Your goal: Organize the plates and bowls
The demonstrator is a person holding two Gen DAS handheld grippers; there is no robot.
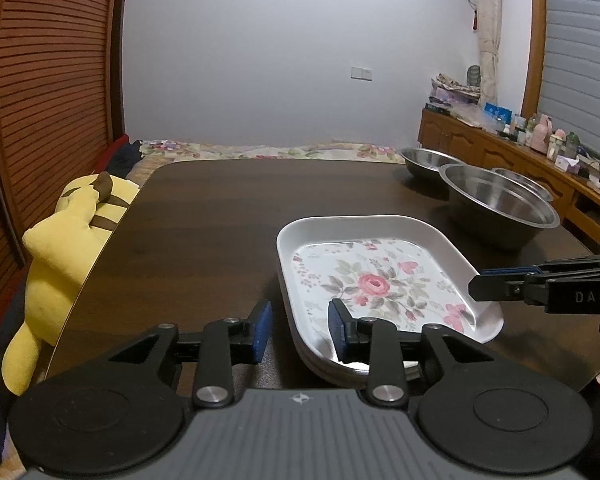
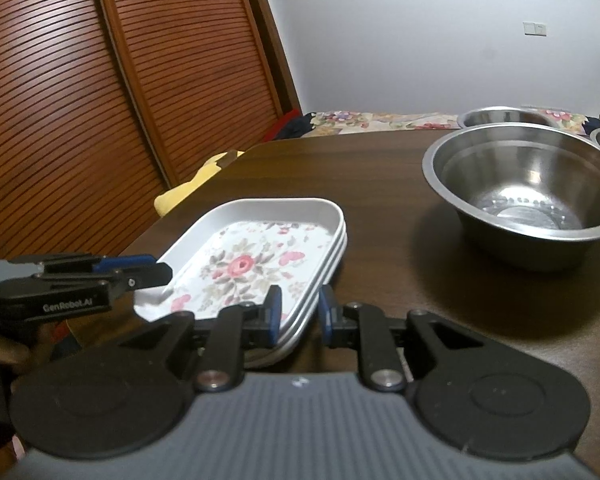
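Note:
A stack of white rectangular plates with a rose pattern (image 1: 380,280) (image 2: 252,256) lies on the dark wooden table (image 1: 220,220). My left gripper (image 1: 300,330) is open, its jaws straddling the stack's near left rim. My right gripper (image 2: 298,314) is open, its jaws straddling the stack's near right corner; it also shows in the left wrist view (image 1: 500,286). A large steel bowl (image 1: 500,204) (image 2: 520,196) stands to the right of the plates. Two more steel bowls (image 1: 428,162) (image 2: 504,117) stand behind it.
A yellow plush toy (image 1: 60,264) lies off the table's left edge. A slatted wooden door (image 2: 100,100) stands at left. A bed with a floral cover (image 1: 280,151) lies beyond the table. A cluttered wooden sideboard (image 1: 520,148) runs along the right wall.

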